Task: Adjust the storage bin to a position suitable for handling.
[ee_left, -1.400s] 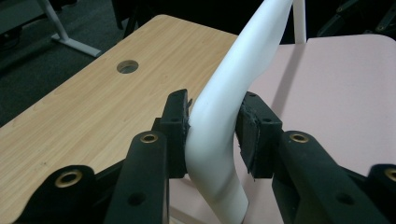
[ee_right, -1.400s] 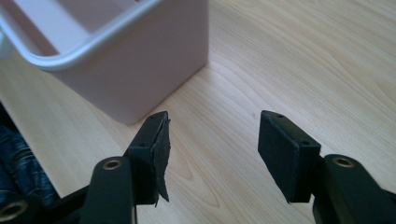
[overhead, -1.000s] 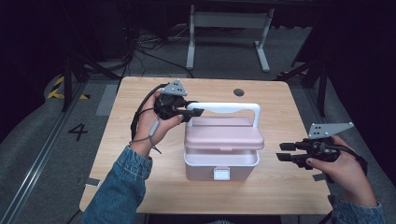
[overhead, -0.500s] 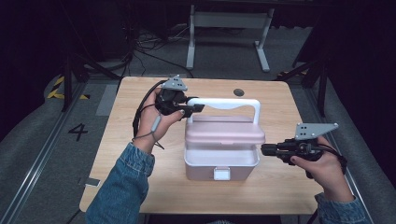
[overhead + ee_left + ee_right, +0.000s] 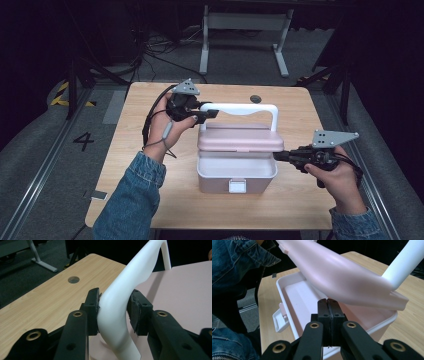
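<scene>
A pink box (image 5: 235, 175) with a white handle (image 5: 245, 107) stands mid-table. My left gripper (image 5: 210, 114) is shut on the handle's left bend (image 5: 117, 302), pads pressing both sides. The pink lid (image 5: 240, 139) hangs tilted above the base, leaving a gap. My right gripper (image 5: 276, 156) is shut with nothing in it, its tips at the box's right end. In the right gripper view the closed tips (image 5: 328, 302) sit just under the raised lid (image 5: 342, 272), over the base's rim (image 5: 287, 290). The white latch (image 5: 280, 320) hangs open at the front.
The wooden table (image 5: 150, 200) has a round cable hole (image 5: 255, 99) behind the box. A denim sleeve (image 5: 132, 200) reaches in from the lower left. Dark floor, cables and a metal stand (image 5: 245, 30) lie beyond the far edge.
My right gripper has moved left from the table's right edge to the box's right end. The left gripper stays on the handle and the lid now sits higher off the base.
</scene>
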Demonstrator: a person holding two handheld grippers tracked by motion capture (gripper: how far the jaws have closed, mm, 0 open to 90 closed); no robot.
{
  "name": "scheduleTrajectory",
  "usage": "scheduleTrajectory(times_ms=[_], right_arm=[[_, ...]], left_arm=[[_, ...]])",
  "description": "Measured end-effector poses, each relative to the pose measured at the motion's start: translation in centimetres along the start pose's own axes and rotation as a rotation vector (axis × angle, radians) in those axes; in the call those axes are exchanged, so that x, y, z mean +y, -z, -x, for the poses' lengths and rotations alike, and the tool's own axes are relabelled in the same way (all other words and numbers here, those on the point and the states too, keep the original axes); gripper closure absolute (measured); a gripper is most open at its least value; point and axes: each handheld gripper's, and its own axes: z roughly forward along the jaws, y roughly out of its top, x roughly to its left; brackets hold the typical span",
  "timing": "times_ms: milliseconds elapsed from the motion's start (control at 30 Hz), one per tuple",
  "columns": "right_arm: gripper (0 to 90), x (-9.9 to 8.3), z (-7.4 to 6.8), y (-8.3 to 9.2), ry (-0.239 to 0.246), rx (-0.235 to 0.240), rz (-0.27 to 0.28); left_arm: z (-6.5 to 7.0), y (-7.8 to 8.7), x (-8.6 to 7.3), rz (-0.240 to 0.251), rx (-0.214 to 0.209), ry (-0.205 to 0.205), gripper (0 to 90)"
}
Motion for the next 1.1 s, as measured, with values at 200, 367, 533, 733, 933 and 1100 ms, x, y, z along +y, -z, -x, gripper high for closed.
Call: scheduleTrajectory(times_ms=[200,367,533,733,933,1100], right_arm=[[90.0,0.2,0.0,0.1,0.006,-0.015,0.029],[90.0,0.3,0.1,0.1,0.010,-0.018,0.034],[90.0,0.6,0.2,0.0,0.015,-0.019,0.039],[90.0,1.1,0.6,-0.1,0.021,-0.023,0.060],[90.0,1.5,1.0,0.0,0.016,-0.035,0.082],[90.0,1.9,1.3,0.1,0.003,-0.047,0.105]], left_arm=[[0.0,0.0,-0.2,0.015,0.007,-0.001,64.2],[-0.2,0.0,-0.4,0.042,0.020,0.013,53.4],[-0.3,0.9,-0.7,0.057,0.079,0.047,36.2],[0.0,3.3,-1.5,0.087,0.131,0.034,30.9],[0.7,5.0,-2.7,0.062,0.162,0.006,29.3],[1.2,6.1,-3.9,0.033,0.165,-0.001,29.6]])
